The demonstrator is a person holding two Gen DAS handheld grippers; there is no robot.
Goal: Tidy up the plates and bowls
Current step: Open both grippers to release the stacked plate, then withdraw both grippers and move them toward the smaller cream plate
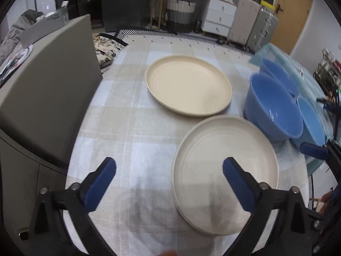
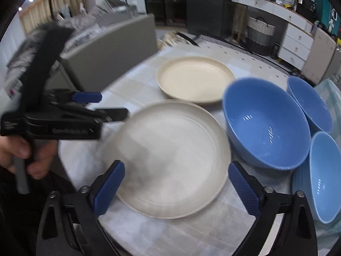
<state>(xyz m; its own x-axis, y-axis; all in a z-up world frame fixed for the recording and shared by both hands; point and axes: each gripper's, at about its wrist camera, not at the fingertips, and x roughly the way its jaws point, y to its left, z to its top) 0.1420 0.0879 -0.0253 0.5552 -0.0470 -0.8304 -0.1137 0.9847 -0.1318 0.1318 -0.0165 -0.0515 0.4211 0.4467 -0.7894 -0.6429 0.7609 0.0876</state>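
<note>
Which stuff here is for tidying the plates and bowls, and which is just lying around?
For the job:
- near white plate
- far cream plate
- big blue bowl
- two smaller blue bowls
- left gripper and right gripper, both open

Just lying about:
- wicker basket
- white drawers
- suitcases
- grey chair back

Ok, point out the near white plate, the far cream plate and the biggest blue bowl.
near white plate [image 2: 170, 160], right wrist view, centre of its flat base
far cream plate [image 1: 188, 86], left wrist view, middle of its base
biggest blue bowl [image 2: 264, 125], right wrist view, inner bottom
</note>
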